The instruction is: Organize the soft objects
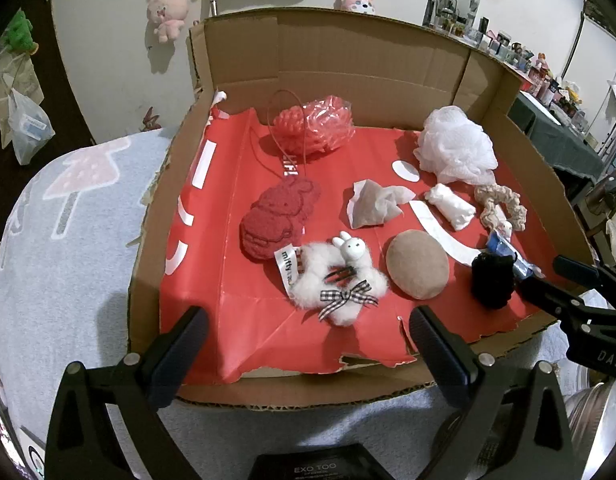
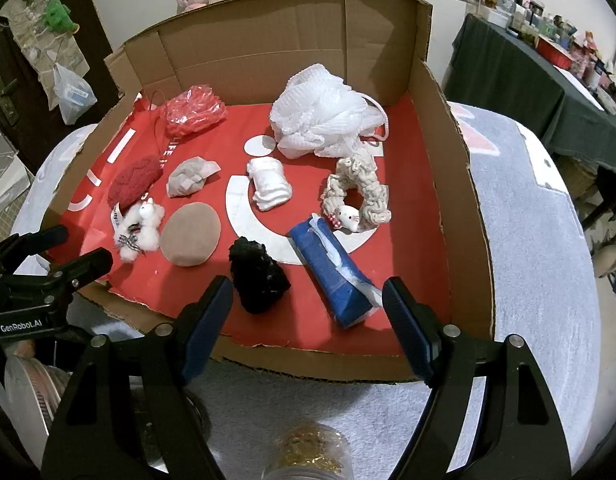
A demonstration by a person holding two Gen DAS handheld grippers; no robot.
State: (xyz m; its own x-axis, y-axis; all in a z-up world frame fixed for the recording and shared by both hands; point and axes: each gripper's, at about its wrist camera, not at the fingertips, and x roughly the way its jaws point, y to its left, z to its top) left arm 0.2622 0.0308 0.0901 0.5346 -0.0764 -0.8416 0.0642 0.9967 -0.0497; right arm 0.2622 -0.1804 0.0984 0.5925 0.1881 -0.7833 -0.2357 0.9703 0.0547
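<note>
Black fuzzy scrunchie lies in the cardboard tray, just ahead of the right tongs, toward their left finger. Both right and left tongs gape empty; right is nearer.

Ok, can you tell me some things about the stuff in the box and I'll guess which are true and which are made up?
1. Both grippers are holding a toy. False: the left gripper and the right gripper are open and empty.
2. The white bath puff is at the back of the cardboard box. True.
3. The blue tissue pack lies beside the black scrunchie. True.
4. The tan round pad is on top of the bath puff. False: it lies on the red paper, near the fluffy white bunny scrunchie.
</note>
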